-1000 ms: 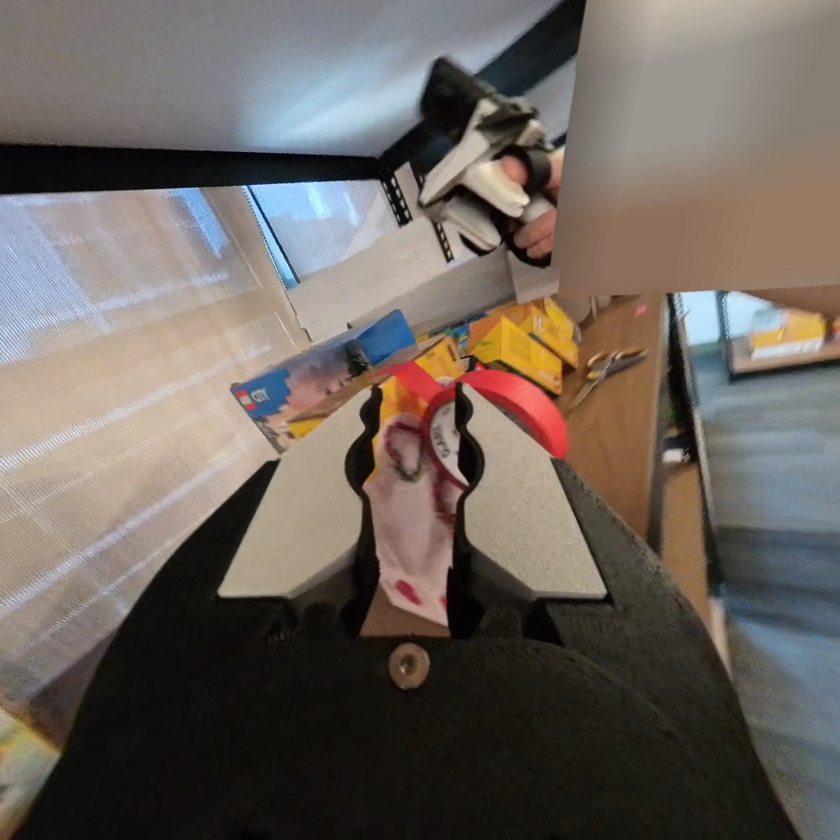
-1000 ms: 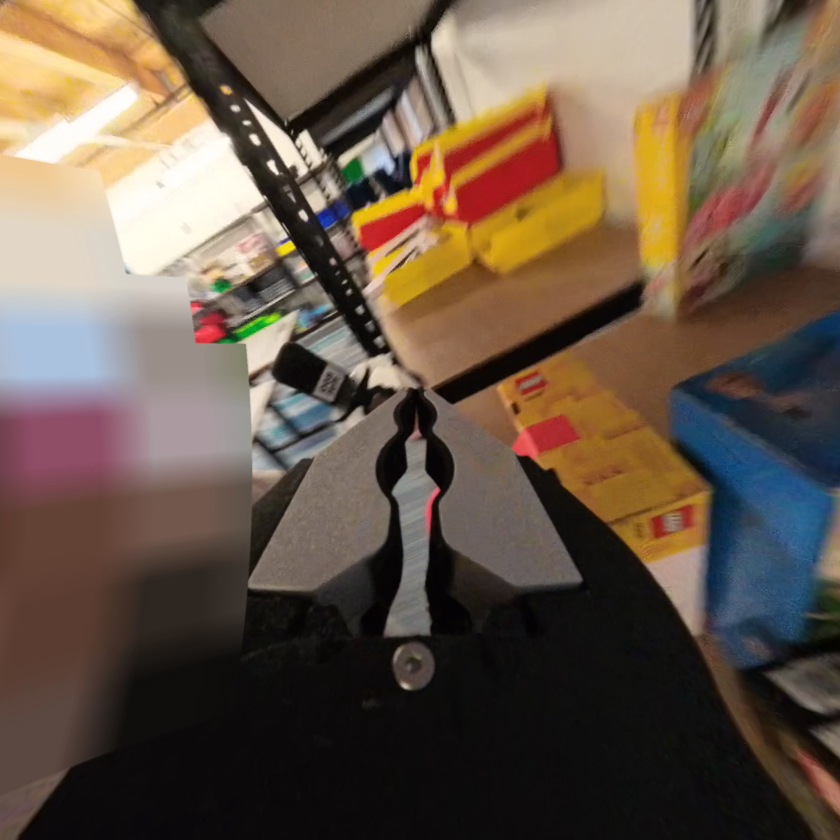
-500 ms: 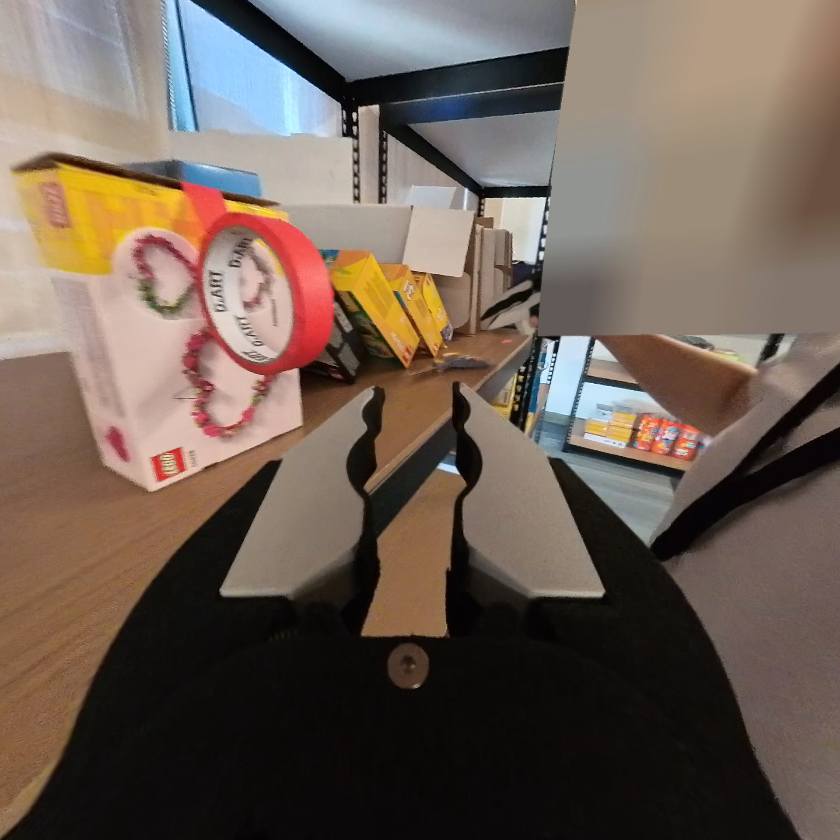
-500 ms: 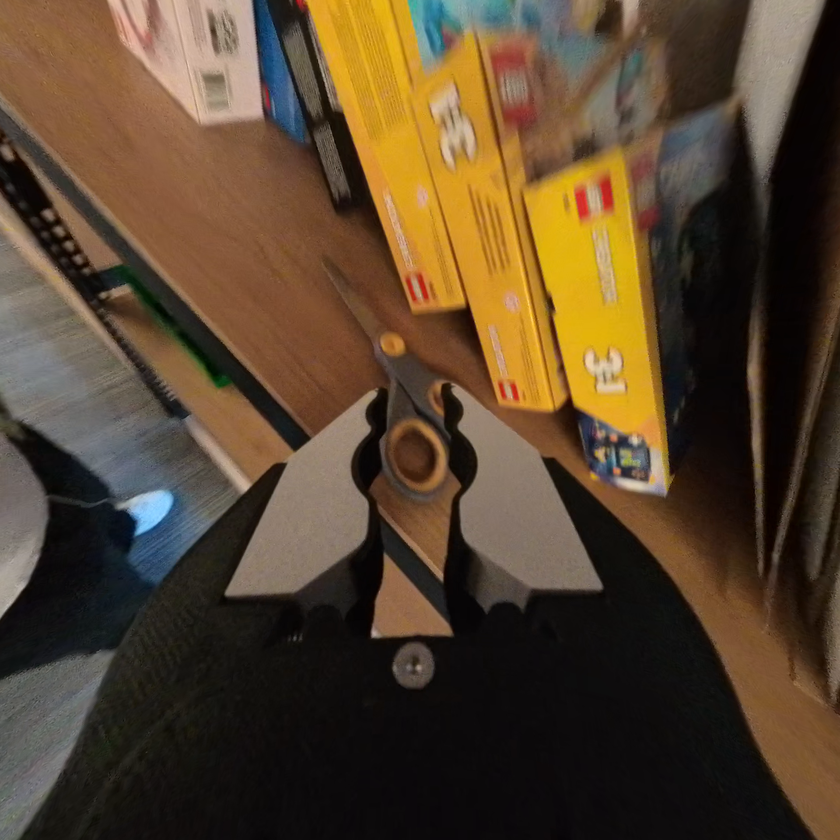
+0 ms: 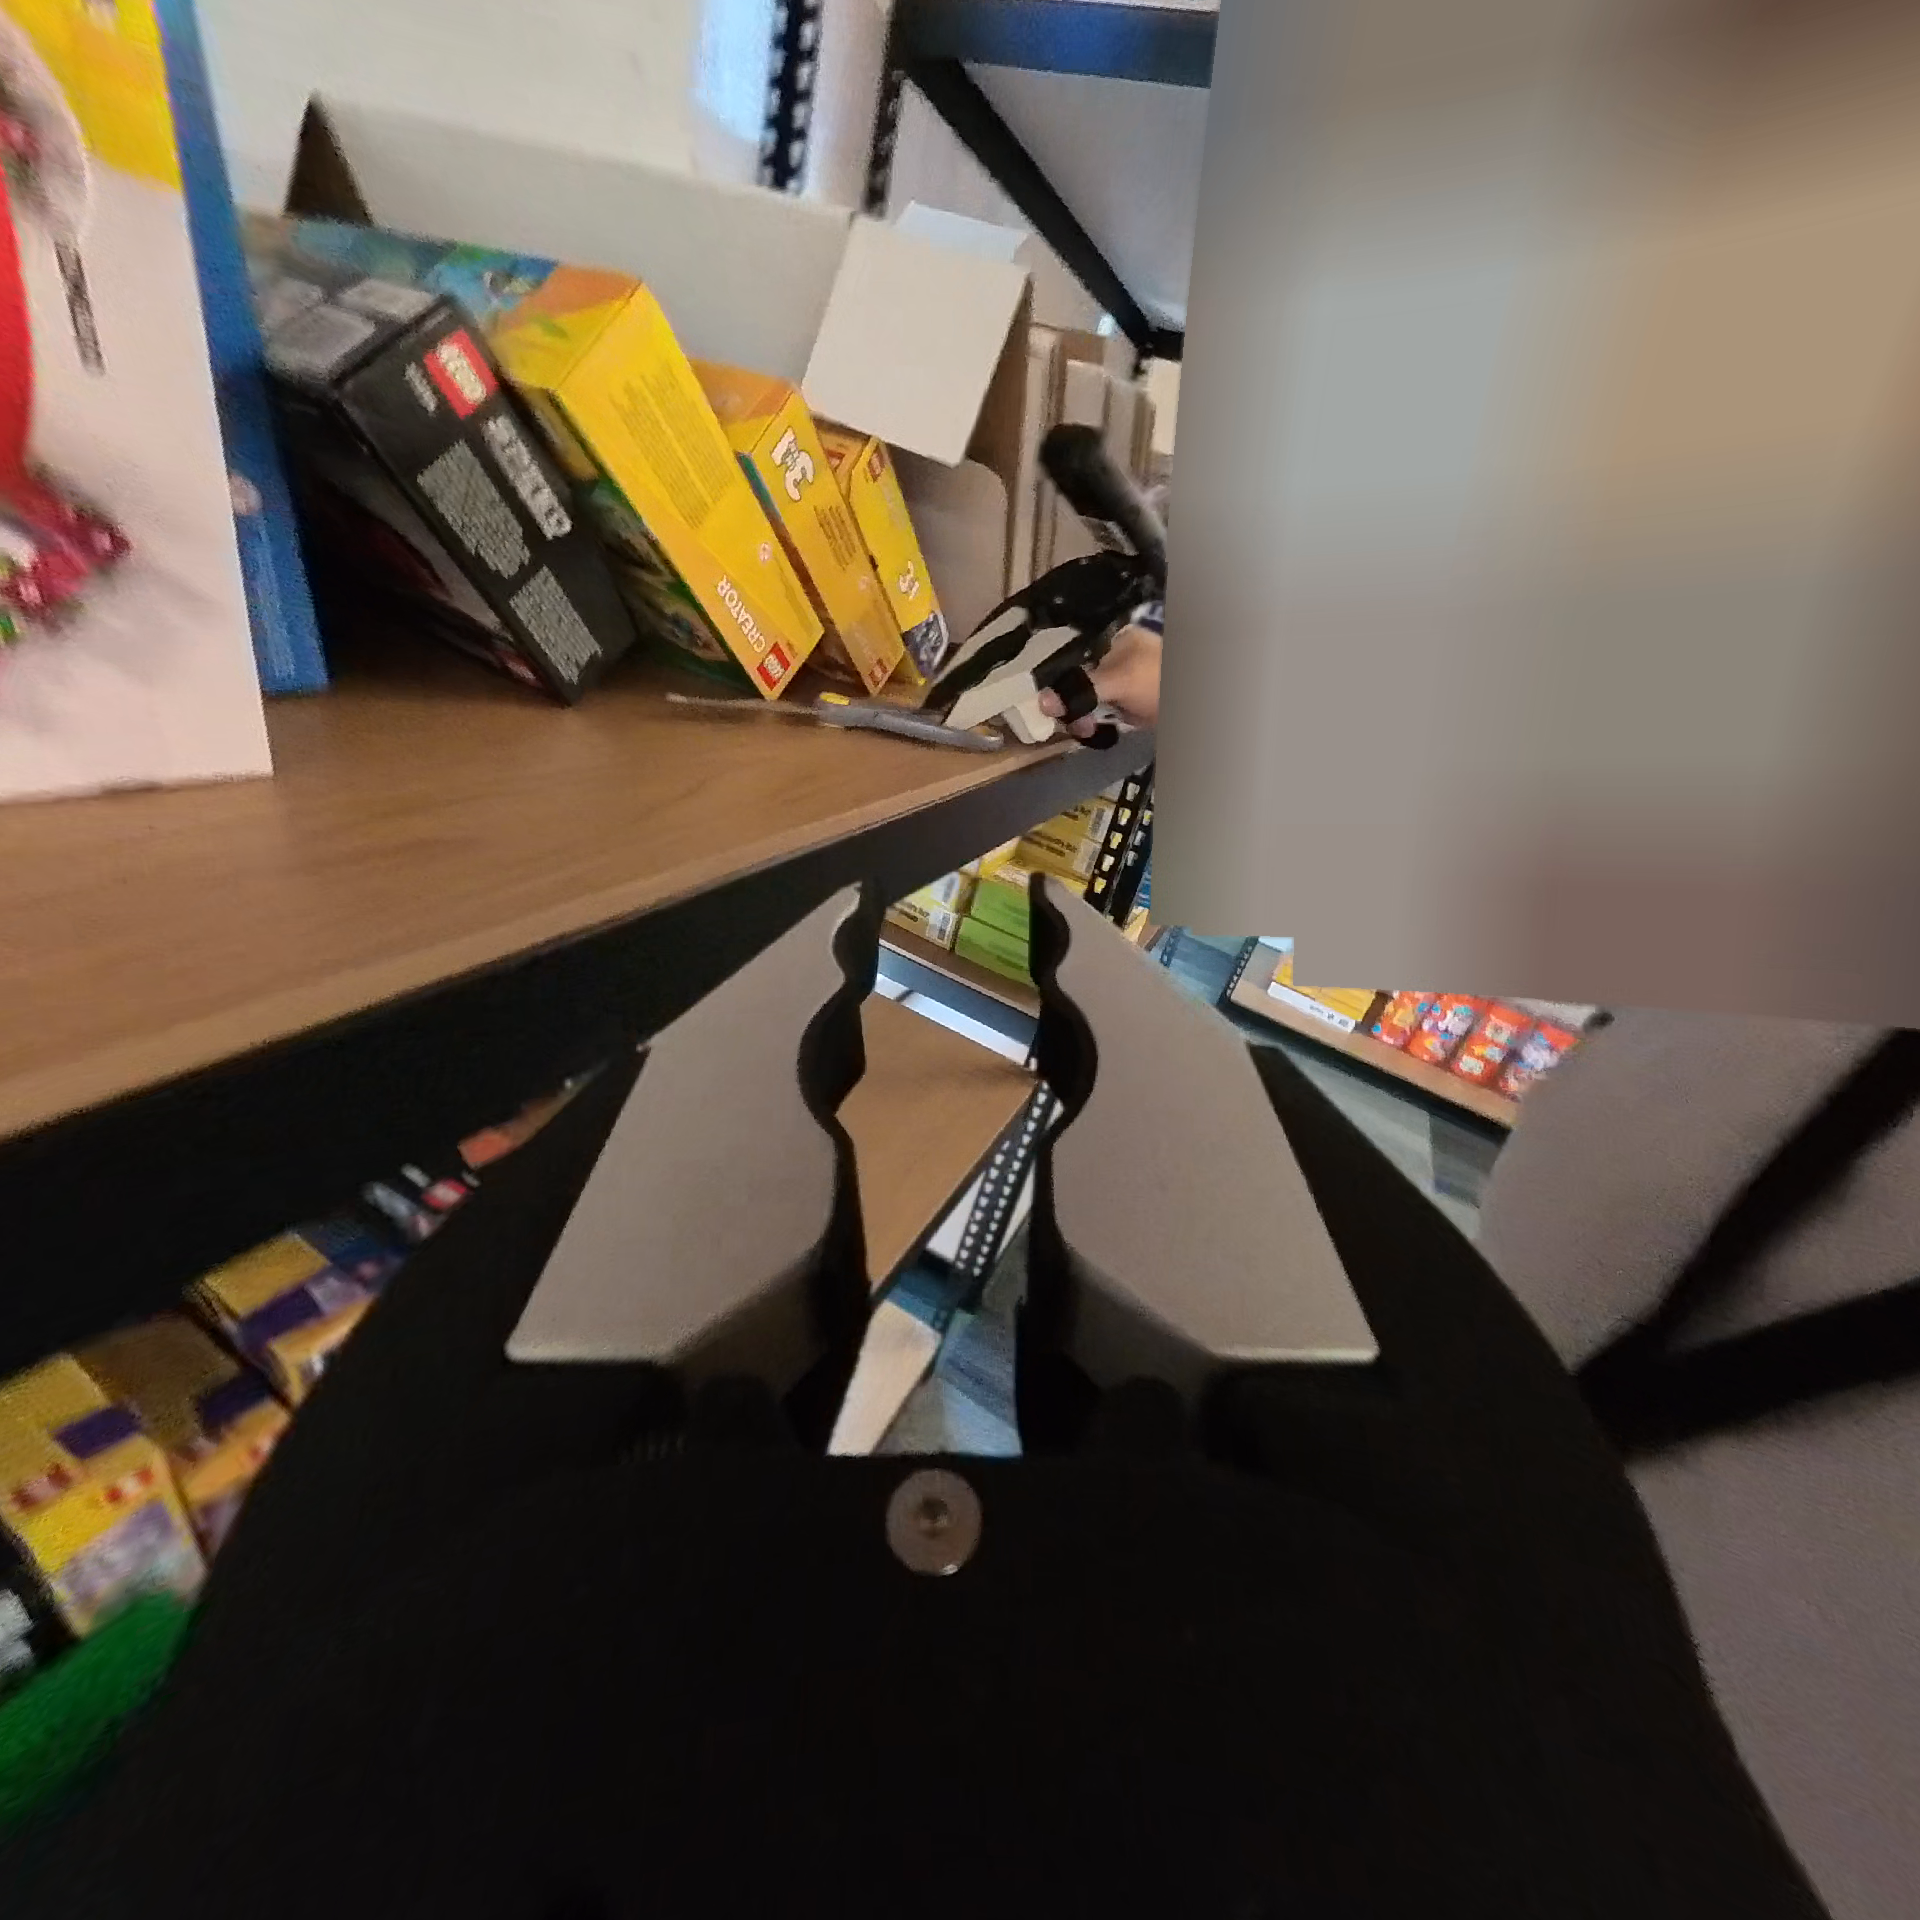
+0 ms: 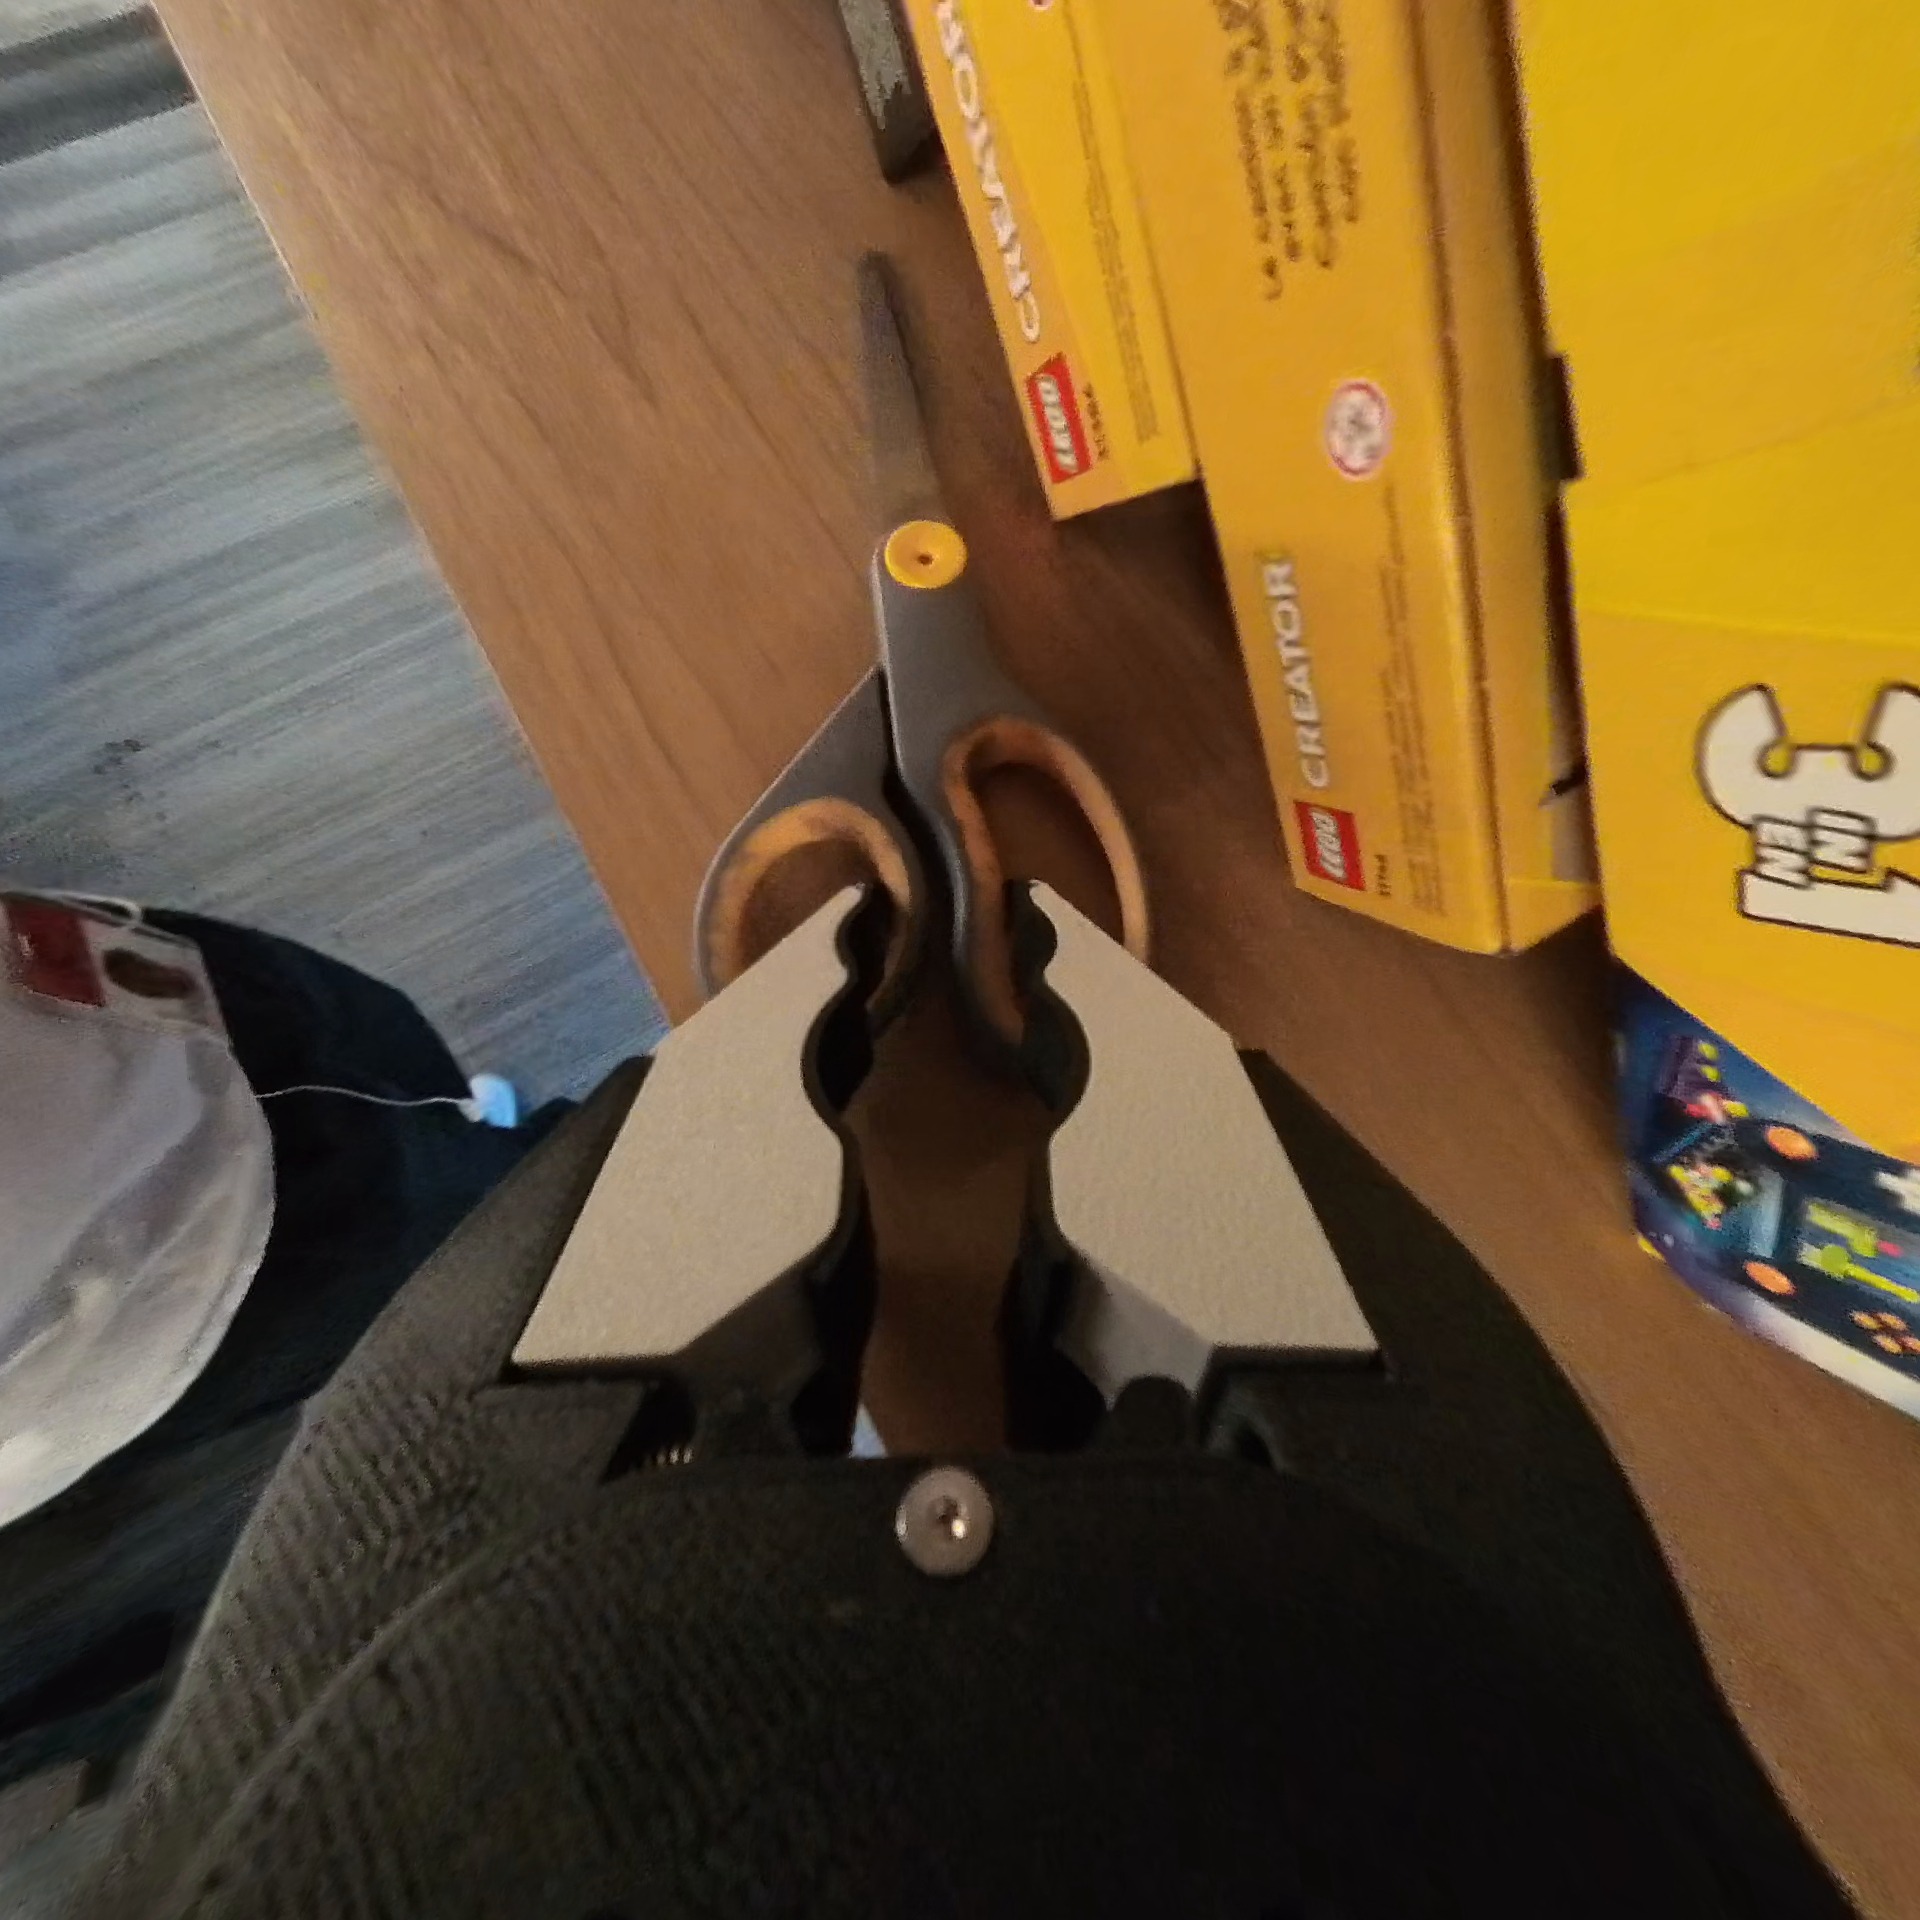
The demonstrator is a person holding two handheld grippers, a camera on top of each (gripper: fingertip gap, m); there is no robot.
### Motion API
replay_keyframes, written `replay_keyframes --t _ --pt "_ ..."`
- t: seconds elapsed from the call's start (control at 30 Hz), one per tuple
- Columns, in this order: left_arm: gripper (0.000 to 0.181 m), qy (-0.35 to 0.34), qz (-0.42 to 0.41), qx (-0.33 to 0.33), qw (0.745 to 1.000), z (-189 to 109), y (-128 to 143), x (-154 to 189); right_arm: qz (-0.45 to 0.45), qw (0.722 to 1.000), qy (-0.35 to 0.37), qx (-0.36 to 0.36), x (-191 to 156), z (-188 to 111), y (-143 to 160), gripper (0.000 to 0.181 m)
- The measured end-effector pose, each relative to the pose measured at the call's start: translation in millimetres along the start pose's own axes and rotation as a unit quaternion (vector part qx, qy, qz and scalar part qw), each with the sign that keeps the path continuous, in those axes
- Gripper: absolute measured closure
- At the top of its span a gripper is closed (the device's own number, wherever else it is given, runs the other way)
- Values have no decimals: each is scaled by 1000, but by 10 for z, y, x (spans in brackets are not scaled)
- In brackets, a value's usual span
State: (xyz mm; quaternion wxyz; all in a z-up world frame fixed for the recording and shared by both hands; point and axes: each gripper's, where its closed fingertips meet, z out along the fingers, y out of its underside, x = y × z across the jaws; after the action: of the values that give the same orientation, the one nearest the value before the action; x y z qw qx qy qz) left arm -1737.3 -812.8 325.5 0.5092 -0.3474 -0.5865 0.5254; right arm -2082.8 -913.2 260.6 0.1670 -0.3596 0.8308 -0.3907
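Note:
Grey scissors with orange-lined handles [image 6: 925, 665] lie flat on the wooden shelf [image 6: 623, 416]. My right gripper [image 6: 945, 899] is open, with its fingertips straddling the inner bars of the two handle loops. I see no clear squeeze on them. The left wrist view shows the right gripper [image 5: 997, 665] tipped down onto the scissors [image 5: 883, 722] near the shelf's front edge. My left gripper [image 5: 951, 904] is open and empty. It hangs in the air just below and in front of the shelf edge [image 5: 416, 831].
Yellow boxes [image 5: 665, 488] and a black box [image 5: 468, 488] lean in a row at the back of the shelf; the yellow boxes [image 6: 1351, 520] lie right beside the scissors. A white box [image 5: 104, 520] stands far left. Lower shelves hold more boxes. A person's body [image 5: 1714, 1195] is on the right. The tips of one gripper are about 35 centimetres away from the tips of the other.
My left gripper drew back from the white box and red tape roll and dropped below the shelf edge. My right gripper opened, then swung down onto the scissors' handles.

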Motion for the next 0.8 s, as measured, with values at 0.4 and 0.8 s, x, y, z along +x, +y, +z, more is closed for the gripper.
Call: replay_keyframes --t 0.4,0.8 --pt "132 -78 -325 89 938 1589 951 -188 -75 994 -78 -31 -656 291 -249 159" --pt "167 -56 -428 226 873 2142 891 222 -332 933 -137 -24 -1383 85 132 159"
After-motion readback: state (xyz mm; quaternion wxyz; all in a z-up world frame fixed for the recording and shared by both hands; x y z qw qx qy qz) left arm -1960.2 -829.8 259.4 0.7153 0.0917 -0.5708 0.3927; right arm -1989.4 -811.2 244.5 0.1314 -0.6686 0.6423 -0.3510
